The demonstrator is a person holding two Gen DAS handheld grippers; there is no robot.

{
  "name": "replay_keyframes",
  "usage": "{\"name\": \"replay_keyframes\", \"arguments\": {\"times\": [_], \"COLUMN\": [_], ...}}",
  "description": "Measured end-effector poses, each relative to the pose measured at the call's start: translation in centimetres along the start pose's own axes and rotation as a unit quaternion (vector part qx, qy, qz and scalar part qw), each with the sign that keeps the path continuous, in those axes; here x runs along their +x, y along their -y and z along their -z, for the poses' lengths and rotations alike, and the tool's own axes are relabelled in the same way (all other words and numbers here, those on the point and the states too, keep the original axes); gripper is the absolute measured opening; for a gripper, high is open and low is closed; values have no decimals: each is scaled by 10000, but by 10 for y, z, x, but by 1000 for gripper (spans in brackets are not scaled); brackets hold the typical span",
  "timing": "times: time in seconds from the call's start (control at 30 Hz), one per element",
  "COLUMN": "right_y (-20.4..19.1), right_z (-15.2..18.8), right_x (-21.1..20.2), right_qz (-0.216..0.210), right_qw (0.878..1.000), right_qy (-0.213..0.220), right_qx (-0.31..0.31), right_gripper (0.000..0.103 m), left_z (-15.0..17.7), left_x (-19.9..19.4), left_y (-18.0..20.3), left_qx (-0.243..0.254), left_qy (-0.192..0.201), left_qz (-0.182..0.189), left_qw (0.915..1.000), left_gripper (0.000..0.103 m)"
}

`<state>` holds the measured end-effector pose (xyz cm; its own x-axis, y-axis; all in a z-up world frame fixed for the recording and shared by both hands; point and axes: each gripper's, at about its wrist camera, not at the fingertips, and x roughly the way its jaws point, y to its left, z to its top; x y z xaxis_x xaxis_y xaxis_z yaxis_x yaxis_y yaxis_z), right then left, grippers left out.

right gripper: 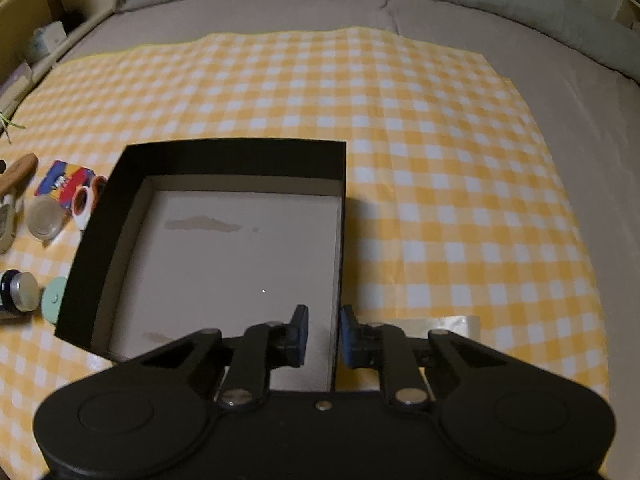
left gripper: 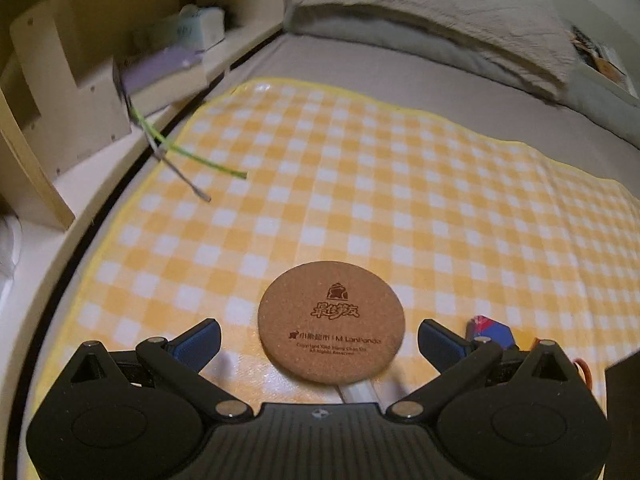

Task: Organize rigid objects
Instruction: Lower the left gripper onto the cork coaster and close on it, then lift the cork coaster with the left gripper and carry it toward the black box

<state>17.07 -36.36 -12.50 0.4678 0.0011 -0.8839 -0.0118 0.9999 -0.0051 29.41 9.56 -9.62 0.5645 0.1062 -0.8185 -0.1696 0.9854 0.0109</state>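
Observation:
A round cork coaster lies on the yellow checked cloth, between the wide-open fingers of my left gripper, not held. My right gripper has its jaws narrowly apart astride the right wall of an empty black box; whether the pads press the wall is not clear. Left of the box lie a colourful small box, an orange-and-white item, a clear round lid, a dark jar, a mint green piece and a wooden handle.
The cloth lies on a grey bed with pillows at the far end. A wooden shelf with boxes stands at the left, with green and grey cables hanging onto the cloth. A clear tape roll lies by my right gripper.

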Motion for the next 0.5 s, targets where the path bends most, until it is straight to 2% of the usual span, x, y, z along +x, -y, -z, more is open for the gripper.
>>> {"name": "replay_keyframes", "arguments": {"times": [0.17,0.37,0.5], "right_y": [2,7,9], "right_z": [-5,-7,-8], "right_x": [12,21,24], "right_qz": [111,75,7], "right_qw": [9997,9994,9994], "right_qy": [-199,-345,-354], "right_qx": [-29,23,20], "right_gripper": [8,6,6], "left_z": [-6,-12,-13], "left_x": [20,41,52], "left_y": [4,12,12], "left_qx": [-170,-215,-201], "left_qy": [-104,-200,-287], "left_qz": [-99,-74,-194], "left_qw": [9998,9995,9992], "left_gripper": [103,103,103]}}
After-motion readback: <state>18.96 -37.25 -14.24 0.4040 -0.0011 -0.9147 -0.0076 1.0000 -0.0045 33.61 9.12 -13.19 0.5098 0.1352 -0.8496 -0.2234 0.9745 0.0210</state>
